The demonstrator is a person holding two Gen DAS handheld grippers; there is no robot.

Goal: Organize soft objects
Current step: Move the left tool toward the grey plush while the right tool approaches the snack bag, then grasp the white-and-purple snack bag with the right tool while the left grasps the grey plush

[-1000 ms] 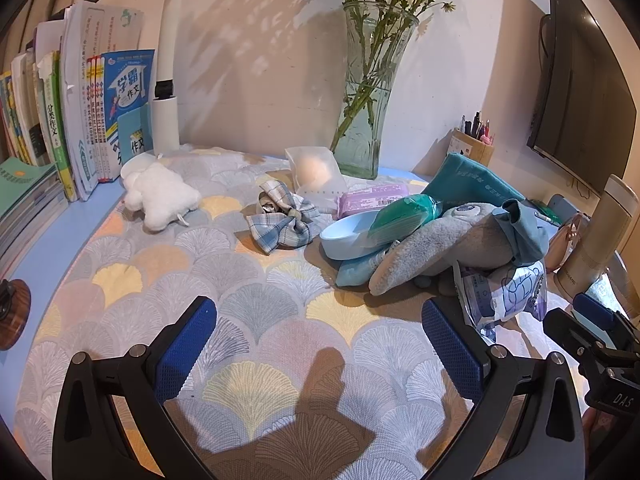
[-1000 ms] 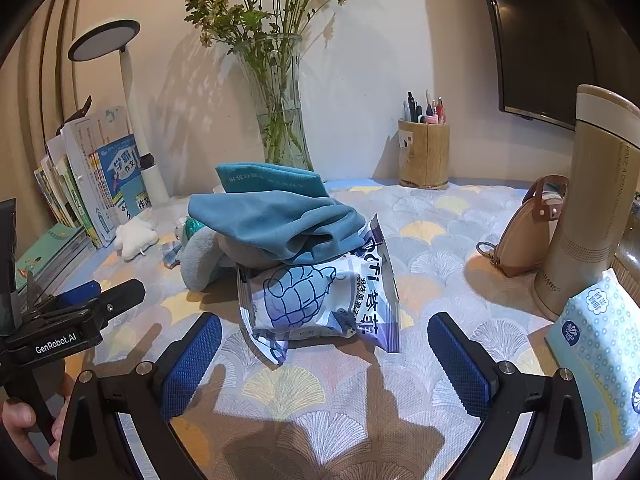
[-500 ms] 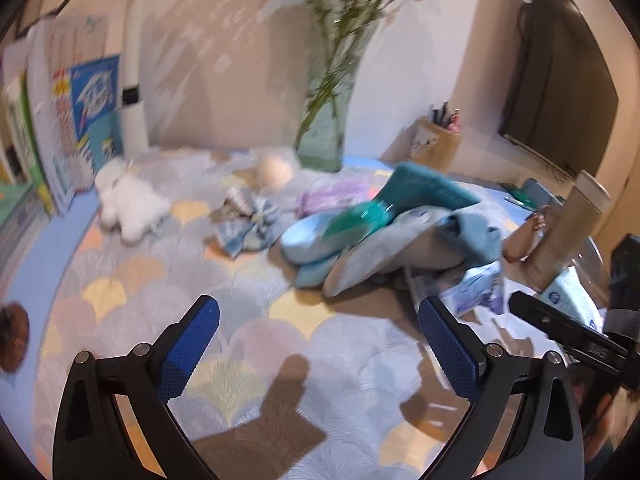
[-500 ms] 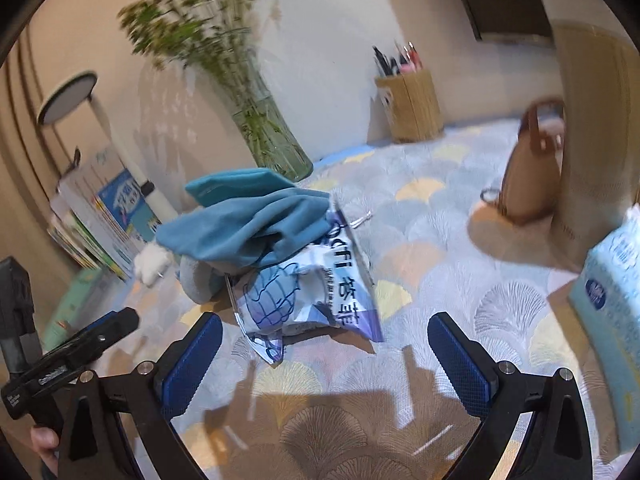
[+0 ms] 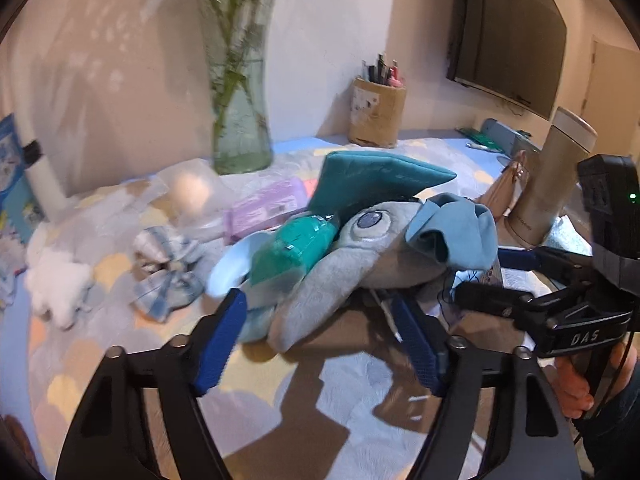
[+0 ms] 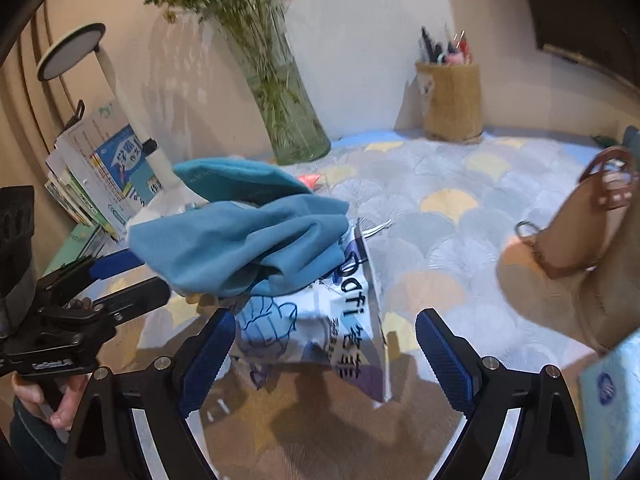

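Observation:
A pile of soft things lies mid-table: a grey plush toy (image 5: 360, 264), a blue cloth (image 5: 452, 232) draped over it, a teal pouch (image 5: 372, 176) and a green packet (image 5: 292, 248). My left gripper (image 5: 320, 336) is closing, with the plush's lower end between its fingers but no pad pressing on it. In the right wrist view the blue cloth (image 6: 248, 244) tops a white-and-purple printed packet (image 6: 320, 320). My right gripper (image 6: 326, 344) is closing around that packet without touching it. Each gripper shows in the other's view, the right gripper (image 5: 480, 276) and the left gripper (image 6: 140, 276).
A white plush (image 5: 56, 280), a plaid cloth (image 5: 168, 276) and a purple wipes pack (image 5: 264, 212) lie to the left. A glass vase (image 5: 240, 120) and a pen holder (image 5: 376, 116) stand at the back. A thermos (image 5: 556, 184), a brown bag (image 6: 580, 232) and a tissue pack (image 6: 612, 400) stand right.
Both grippers have moved in toward the pile from either side. The left jaws have narrowed markedly around the plush's end, and the right jaws slightly around the packet.

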